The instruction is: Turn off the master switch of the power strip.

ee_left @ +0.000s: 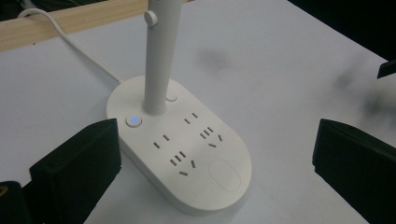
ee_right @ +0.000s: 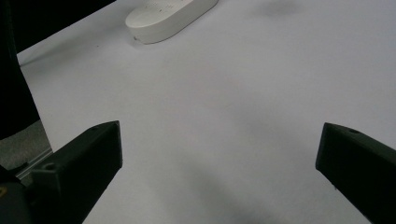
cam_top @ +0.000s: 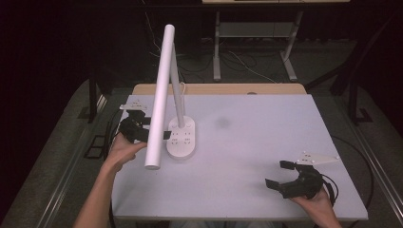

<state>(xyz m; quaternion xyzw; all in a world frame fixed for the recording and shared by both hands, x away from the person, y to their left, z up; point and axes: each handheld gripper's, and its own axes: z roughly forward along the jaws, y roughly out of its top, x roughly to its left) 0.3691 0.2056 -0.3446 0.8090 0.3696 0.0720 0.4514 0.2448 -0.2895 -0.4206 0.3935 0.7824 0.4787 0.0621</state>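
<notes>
A white desk lamp stands at the table's left, on an oval base [cam_top: 181, 138] that carries several sockets. Its long white tube head [cam_top: 160, 95] slants forward over the base. In the left gripper view the base [ee_left: 187, 154] lies just ahead, with the stem [ee_left: 158, 60] rising from it and a small blue-lit button [ee_left: 134, 121] beside the stem. My left gripper [cam_top: 154, 127] sits open at the base's left side, its jaws [ee_left: 217, 140] wide apart and empty. My right gripper [cam_top: 276, 174] rests open near the front right, holding nothing [ee_right: 219, 144].
The lamp's white cord [ee_left: 70, 42] runs from the base toward a wooden strip [cam_top: 218, 89] along the table's back edge. A faint dark smudge [cam_top: 222, 122] marks the white tabletop [cam_top: 266, 137]. The lamp base [ee_right: 168, 16] lies far ahead in the right gripper view.
</notes>
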